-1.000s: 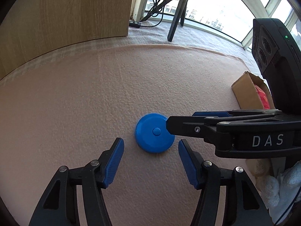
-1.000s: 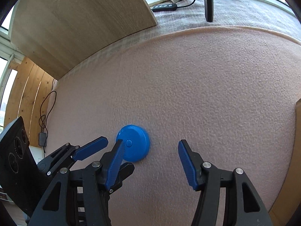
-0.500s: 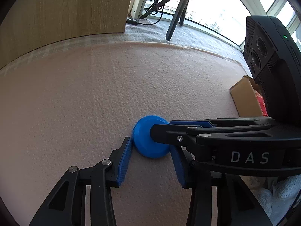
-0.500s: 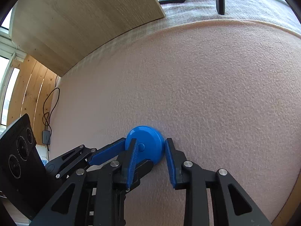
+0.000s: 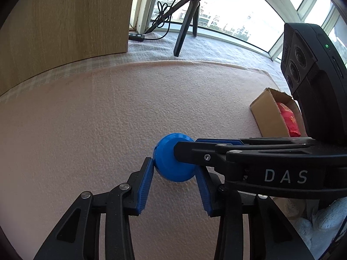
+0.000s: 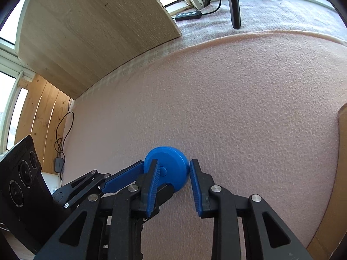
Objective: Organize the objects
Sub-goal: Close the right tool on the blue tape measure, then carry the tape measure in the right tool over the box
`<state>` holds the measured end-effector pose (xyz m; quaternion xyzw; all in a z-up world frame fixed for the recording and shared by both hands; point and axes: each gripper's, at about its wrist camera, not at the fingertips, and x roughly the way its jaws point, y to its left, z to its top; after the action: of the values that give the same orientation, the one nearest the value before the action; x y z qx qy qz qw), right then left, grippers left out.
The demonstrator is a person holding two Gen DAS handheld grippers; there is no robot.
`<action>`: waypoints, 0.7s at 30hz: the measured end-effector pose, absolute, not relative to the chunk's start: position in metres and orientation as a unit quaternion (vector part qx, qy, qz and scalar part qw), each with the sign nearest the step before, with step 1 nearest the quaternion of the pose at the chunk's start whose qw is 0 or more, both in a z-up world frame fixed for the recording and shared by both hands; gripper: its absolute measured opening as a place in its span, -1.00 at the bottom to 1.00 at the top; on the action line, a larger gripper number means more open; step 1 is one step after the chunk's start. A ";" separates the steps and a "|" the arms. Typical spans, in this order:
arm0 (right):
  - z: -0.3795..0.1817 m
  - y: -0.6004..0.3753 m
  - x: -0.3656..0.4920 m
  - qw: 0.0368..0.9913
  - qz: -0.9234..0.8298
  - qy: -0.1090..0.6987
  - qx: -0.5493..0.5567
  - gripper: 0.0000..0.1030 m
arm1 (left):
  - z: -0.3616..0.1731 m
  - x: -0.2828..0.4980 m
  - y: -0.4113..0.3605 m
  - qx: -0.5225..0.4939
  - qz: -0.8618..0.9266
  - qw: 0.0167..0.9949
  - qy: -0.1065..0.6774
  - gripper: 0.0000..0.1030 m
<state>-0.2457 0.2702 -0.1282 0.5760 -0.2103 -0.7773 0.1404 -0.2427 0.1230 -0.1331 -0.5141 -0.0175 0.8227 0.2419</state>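
Note:
A round blue disc [image 5: 168, 162] with a small central knob [image 6: 162, 170] lies on the pink mat [image 5: 86, 130]. My left gripper [image 5: 173, 166] has its blue pads pressed against the disc's left and right edges. My right gripper [image 5: 186, 149] reaches in from the right across the disc's top and hides part of it. In the right wrist view the right gripper [image 6: 173, 162] clamps the disc [image 6: 171, 158] from both sides. The left gripper [image 6: 138, 170] comes in from the left and touches the same disc. Whether the disc is off the mat I cannot tell.
An open cardboard box [image 5: 267, 112] holding a red packet [image 5: 289, 119] stands on the mat to the right; its edge [image 6: 342, 151] shows in the right wrist view. A wooden panel [image 5: 65, 32], a tripod leg [image 5: 184, 28] and a power strip [image 5: 136, 36] lie beyond the mat.
Both grippers were open beside the disc a second ago. They moved in and shut on it from crossing directions. The disc now sits slightly closer to both cameras.

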 end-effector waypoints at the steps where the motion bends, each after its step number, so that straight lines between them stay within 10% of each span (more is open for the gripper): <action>1: -0.124 0.274 -0.244 0.139 -0.780 -0.212 0.572 -0.49 | -0.129 -0.241 0.127 -0.510 0.825 0.244 -0.015 -0.17; 21: -0.067 0.396 -0.171 0.066 -0.826 -0.227 0.512 -0.49 | -0.071 -0.199 0.256 -0.456 0.823 0.337 0.018 -0.17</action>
<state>-0.1706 0.3958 -0.0667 0.5124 -0.2270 -0.8256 0.0658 -0.1992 0.2563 -0.0710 -0.4565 0.0179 0.8233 0.3368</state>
